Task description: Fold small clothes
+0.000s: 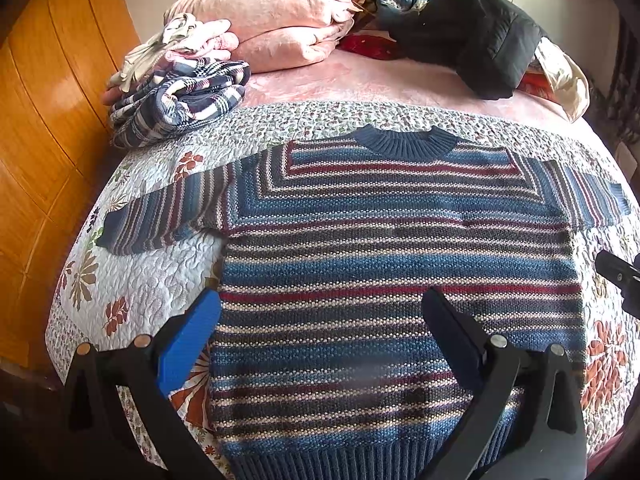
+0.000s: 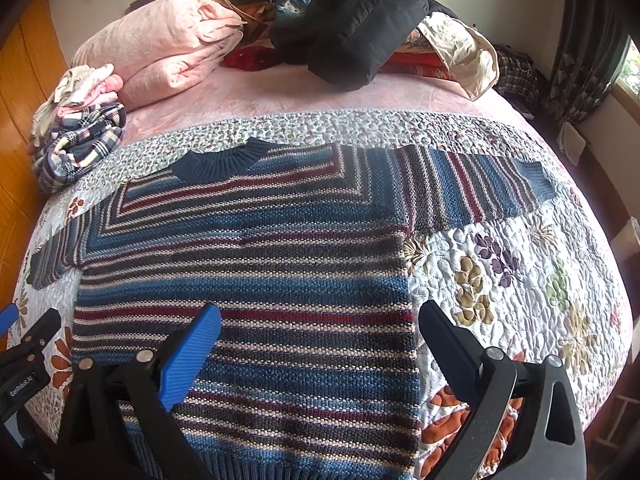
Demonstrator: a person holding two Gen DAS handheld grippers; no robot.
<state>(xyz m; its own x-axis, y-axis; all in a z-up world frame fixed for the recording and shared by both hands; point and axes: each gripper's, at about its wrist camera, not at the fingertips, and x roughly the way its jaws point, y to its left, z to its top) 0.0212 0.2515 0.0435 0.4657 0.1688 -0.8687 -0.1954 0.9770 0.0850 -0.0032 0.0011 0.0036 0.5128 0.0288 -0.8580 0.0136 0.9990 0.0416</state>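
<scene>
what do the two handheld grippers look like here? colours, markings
Both match: black plastic frames with silver rivets and triangular cut-outs. On the left gripper and right gripper, one finger has a ribbed blue pad and the other finger is plain black. The right wrist view shows white "GenRobot.AI" lettering on the left gripper. No cables or sleeves visible.

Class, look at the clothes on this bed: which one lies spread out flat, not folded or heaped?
The striped sweater on the floral quilt, sleeves stretched out sideways. The plaid garment and the black jacket lie bunched or heaped nearer the headboard.
</scene>
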